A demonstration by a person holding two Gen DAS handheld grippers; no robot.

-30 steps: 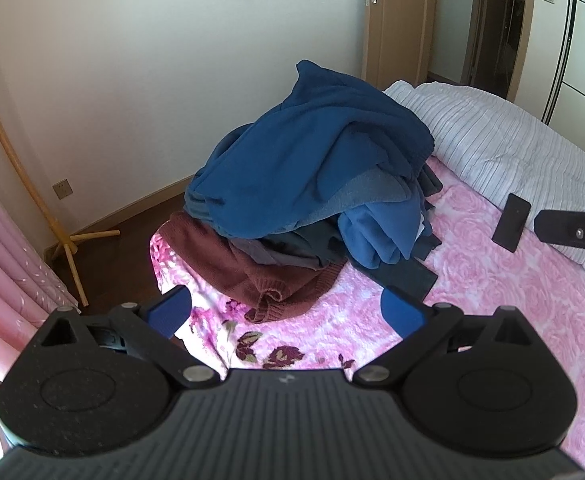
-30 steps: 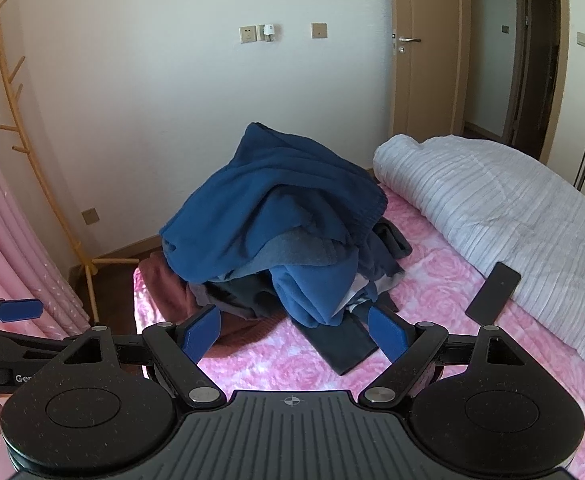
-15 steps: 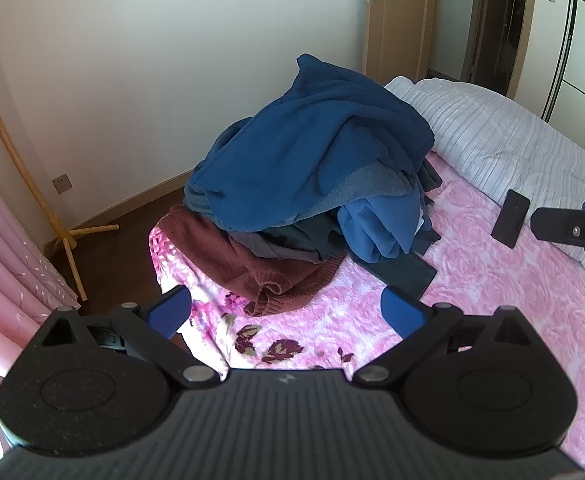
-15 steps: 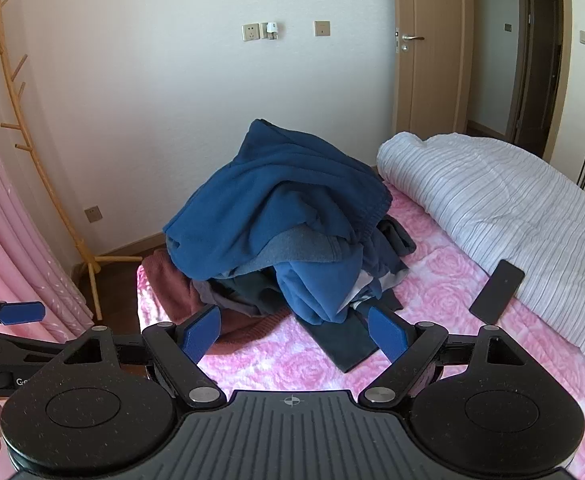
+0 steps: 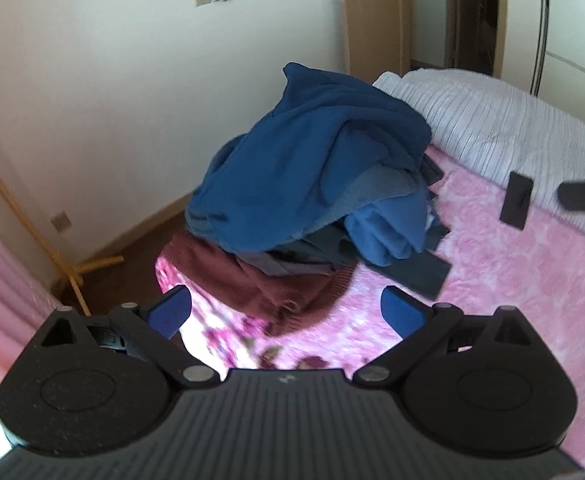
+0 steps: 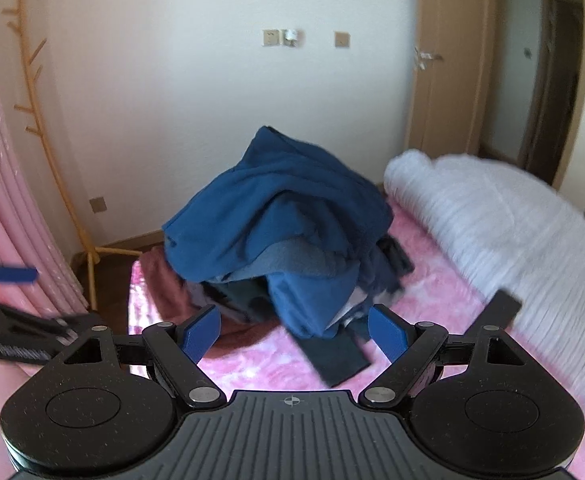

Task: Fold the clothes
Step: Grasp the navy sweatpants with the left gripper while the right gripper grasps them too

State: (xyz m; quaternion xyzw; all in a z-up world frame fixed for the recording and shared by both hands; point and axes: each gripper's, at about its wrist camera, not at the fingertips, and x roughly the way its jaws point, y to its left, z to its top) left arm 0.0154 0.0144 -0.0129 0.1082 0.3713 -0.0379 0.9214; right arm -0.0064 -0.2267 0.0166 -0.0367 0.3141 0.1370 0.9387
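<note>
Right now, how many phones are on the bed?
1: a black phone lies on the pink bedspread, right of the clothes pile, beside the striped white duvet. The pile could hide others.

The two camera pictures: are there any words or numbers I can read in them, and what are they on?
No text can be read in either picture.
White lettering on the black left gripper, seen at the left edge of the right wrist view: too blurred to read.
Small round crosshair mark on the black ribbed body of the right gripper: a symbol, not words.
Beige wall switch plates: no readable markings.
</note>
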